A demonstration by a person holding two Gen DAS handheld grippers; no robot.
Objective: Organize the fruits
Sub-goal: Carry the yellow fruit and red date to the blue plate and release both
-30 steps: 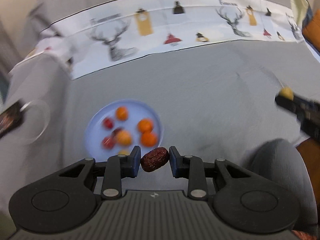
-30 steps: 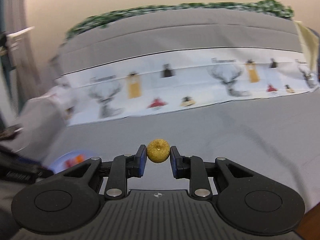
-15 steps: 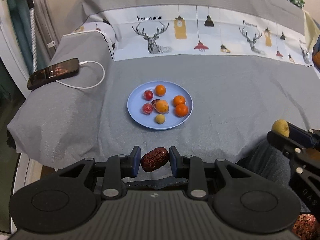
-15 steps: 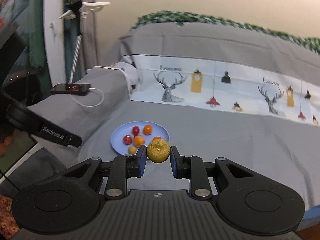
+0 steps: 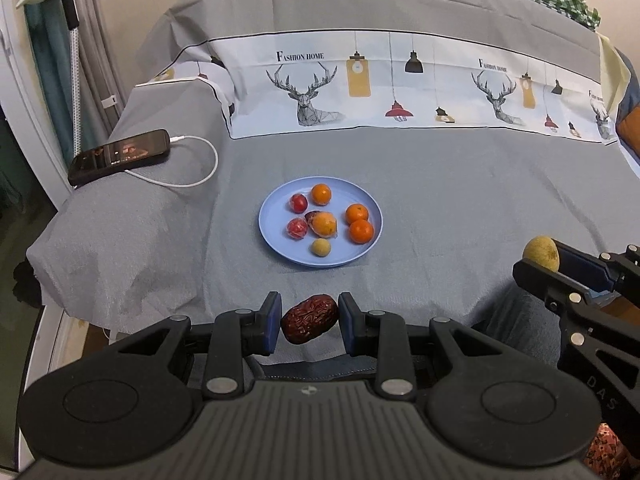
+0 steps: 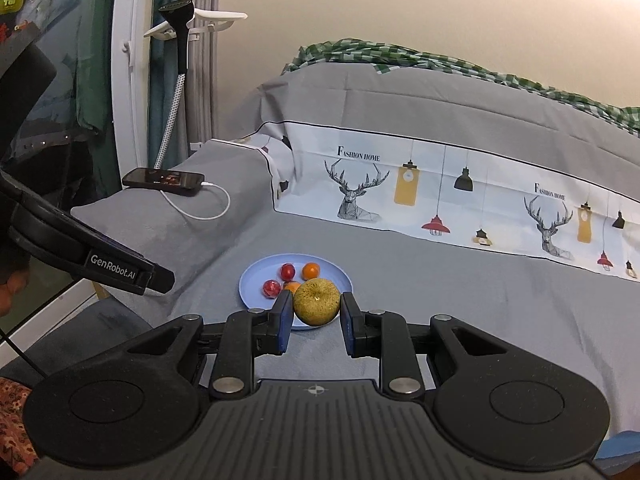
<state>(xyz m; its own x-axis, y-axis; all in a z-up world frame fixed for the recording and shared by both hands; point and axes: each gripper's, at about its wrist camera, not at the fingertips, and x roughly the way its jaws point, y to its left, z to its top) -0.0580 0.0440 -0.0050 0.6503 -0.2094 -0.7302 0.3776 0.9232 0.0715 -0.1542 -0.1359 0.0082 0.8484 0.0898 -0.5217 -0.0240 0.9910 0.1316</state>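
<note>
A light blue plate (image 5: 276, 240) lies on the grey bed cover and holds several small fruits: oranges (image 5: 361, 231), red fruits (image 5: 297, 229) and a small yellow one (image 5: 321, 247). My left gripper (image 5: 309, 319) is shut on a dark red wrinkled date (image 5: 309, 319), held near the bed's front edge, short of the plate. My right gripper (image 6: 316, 307) is shut on a yellow-green round fruit (image 6: 317, 301), held in front of the plate (image 6: 250, 284). The right gripper and its fruit (image 5: 541, 253) also show at the right of the left wrist view.
A black phone (image 5: 120, 156) with a white charging cable (image 5: 196, 168) lies on a grey pillow at the left. A printed deer-pattern sheet band (image 5: 400, 92) crosses the bed behind the plate. A garment steamer (image 6: 180, 60) stands by the curtain at left.
Both grippers have pulled back and up from the bed, so the plate now sits farther off and the whole bed shows. Each still holds its fruit.
</note>
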